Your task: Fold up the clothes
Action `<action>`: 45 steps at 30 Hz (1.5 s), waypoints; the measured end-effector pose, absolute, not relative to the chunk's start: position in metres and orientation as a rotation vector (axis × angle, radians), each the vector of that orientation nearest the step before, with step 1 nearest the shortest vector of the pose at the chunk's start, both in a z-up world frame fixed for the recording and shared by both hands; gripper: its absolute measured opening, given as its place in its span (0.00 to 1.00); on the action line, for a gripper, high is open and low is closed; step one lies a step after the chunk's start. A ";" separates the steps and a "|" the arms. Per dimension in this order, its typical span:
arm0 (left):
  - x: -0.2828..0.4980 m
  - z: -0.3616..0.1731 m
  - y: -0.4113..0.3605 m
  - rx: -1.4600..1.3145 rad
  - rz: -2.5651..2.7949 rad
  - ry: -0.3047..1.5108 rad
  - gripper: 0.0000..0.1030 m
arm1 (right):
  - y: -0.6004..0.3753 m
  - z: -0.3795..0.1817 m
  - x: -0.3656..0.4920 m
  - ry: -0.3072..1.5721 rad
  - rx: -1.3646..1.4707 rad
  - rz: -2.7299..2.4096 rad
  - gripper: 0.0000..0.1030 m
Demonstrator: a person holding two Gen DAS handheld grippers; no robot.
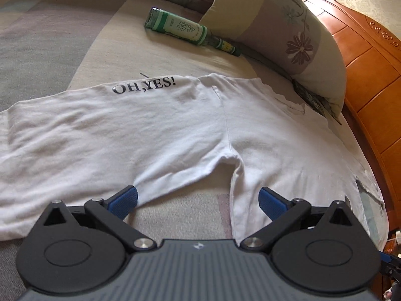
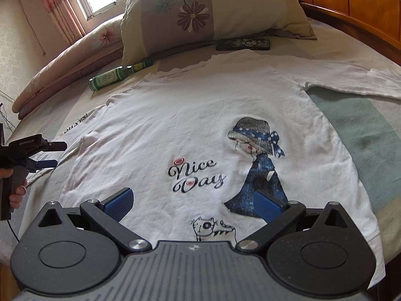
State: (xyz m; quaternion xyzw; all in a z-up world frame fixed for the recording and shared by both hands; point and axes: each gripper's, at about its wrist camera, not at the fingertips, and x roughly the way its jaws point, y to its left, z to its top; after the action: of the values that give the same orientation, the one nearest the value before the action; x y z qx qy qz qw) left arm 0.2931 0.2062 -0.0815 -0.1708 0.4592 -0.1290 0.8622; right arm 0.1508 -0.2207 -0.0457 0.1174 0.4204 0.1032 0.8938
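A white long-sleeved shirt lies flat on the bed, front up, with a "Nice Day" print and a girl in a blue dress. Its left sleeve, printed "OH,YES!", stretches out to the side. My left gripper is open, low over the armpit where sleeve meets body, with nothing between its blue pads. My right gripper is open just above the shirt's lower front, near the cat print. The left gripper also shows at the left edge of the right wrist view, held by a hand.
A green glass bottle lies on the bed beside a flowered pillow. A dark phone case sits past the collar. The wooden headboard runs along the far side. A folded quilt lies under the window.
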 end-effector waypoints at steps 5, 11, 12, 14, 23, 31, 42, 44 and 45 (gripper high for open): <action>0.308 -0.065 0.210 -0.376 -0.262 0.879 0.99 | -0.208 -0.065 0.150 0.949 0.216 0.223 1.00; 0.321 -0.093 0.214 -0.451 -0.221 0.913 0.99 | -0.193 -0.074 0.148 0.981 0.124 0.244 1.00; 0.317 -0.092 0.213 -0.440 -0.233 0.906 0.99 | -0.192 -0.075 0.147 0.981 0.112 0.247 1.00; 0.313 -0.088 0.212 -0.429 -0.251 0.914 0.99 | -0.191 -0.076 0.148 0.980 0.099 0.248 1.00; 0.321 -0.062 0.147 -0.514 -0.530 0.895 0.99 | -0.171 -0.085 0.145 0.957 -0.083 0.227 1.00; 0.332 -0.097 0.148 -0.479 -0.354 0.916 0.98 | -0.175 -0.085 0.146 0.964 -0.075 0.245 1.00; 0.299 -0.064 0.116 -0.417 -0.543 0.863 0.99 | -0.172 -0.086 0.147 0.953 -0.084 0.230 1.00; 0.298 -0.080 0.103 -0.391 -0.528 0.914 0.99 | -0.173 -0.086 0.149 0.957 -0.082 0.231 1.00; 0.297 -0.088 0.096 -0.377 -0.517 0.940 0.99 | -0.173 -0.086 0.150 0.962 -0.084 0.231 1.00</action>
State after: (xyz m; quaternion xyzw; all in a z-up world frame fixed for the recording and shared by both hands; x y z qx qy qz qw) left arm 0.2973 0.0960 -0.0881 -0.1787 0.4452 -0.2449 0.8425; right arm 0.1499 -0.1727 -0.0857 -0.0401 0.4614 0.1110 0.8793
